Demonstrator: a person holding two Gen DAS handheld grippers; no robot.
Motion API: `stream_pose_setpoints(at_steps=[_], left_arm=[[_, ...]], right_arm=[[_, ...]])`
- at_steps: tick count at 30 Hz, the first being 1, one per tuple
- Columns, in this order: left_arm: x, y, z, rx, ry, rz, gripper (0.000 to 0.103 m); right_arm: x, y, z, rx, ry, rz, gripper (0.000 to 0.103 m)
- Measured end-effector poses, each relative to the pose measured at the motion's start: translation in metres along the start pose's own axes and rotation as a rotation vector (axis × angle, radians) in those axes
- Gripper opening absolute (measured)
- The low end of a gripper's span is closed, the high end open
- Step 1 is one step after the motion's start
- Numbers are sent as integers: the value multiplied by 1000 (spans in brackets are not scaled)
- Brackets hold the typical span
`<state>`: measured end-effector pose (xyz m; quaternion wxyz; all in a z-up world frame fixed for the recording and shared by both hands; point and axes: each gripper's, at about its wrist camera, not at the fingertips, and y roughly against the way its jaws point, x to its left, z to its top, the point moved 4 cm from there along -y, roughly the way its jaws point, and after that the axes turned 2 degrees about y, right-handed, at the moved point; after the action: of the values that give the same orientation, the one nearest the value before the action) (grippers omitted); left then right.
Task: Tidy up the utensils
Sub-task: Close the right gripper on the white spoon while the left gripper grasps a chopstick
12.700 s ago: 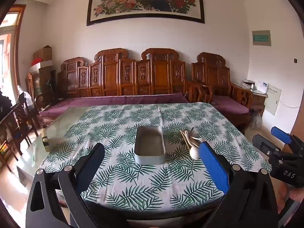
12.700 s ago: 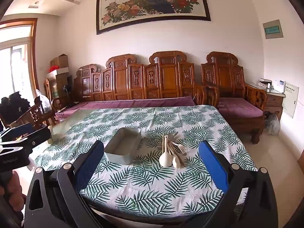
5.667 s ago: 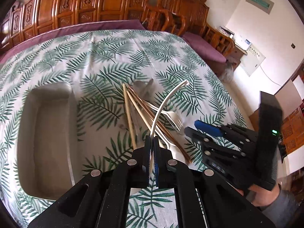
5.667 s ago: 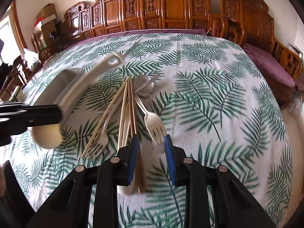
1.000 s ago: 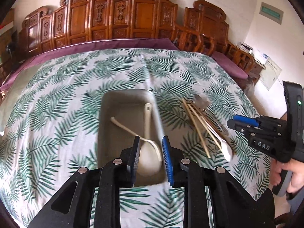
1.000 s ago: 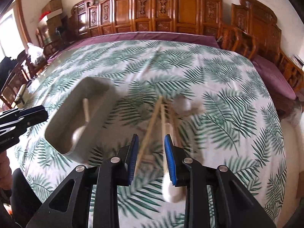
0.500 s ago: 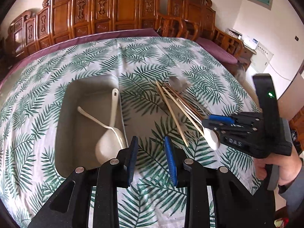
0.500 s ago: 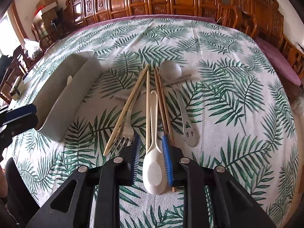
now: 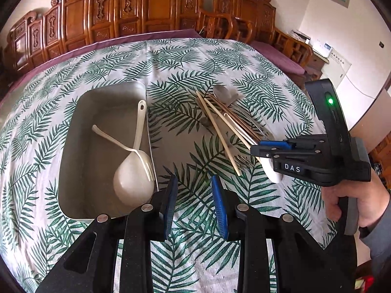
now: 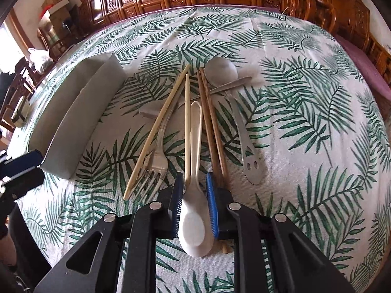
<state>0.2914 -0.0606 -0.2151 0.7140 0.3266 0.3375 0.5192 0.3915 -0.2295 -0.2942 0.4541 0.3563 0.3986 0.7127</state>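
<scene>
While leaf-print tablecloth covers the table, carved wooden benches behind, grey tray resting.

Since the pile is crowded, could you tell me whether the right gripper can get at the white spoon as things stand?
Probably yes: the right gripper already straddles the white spoon, its jaws closing on the neck. A pale chopstick lies close alongside and might be pinched too.

Bright, even daylight enters from a window far left; shadows are soft, focus sharp, edges strongly bowed.
</scene>
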Motion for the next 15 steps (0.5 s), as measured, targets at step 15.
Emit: stream_pose_setpoints(at_steps=[15], left_arm=[[-14,-13,1,22,-26,2,27]], right_arm=[[2,5,2,-17,19,-21,8]])
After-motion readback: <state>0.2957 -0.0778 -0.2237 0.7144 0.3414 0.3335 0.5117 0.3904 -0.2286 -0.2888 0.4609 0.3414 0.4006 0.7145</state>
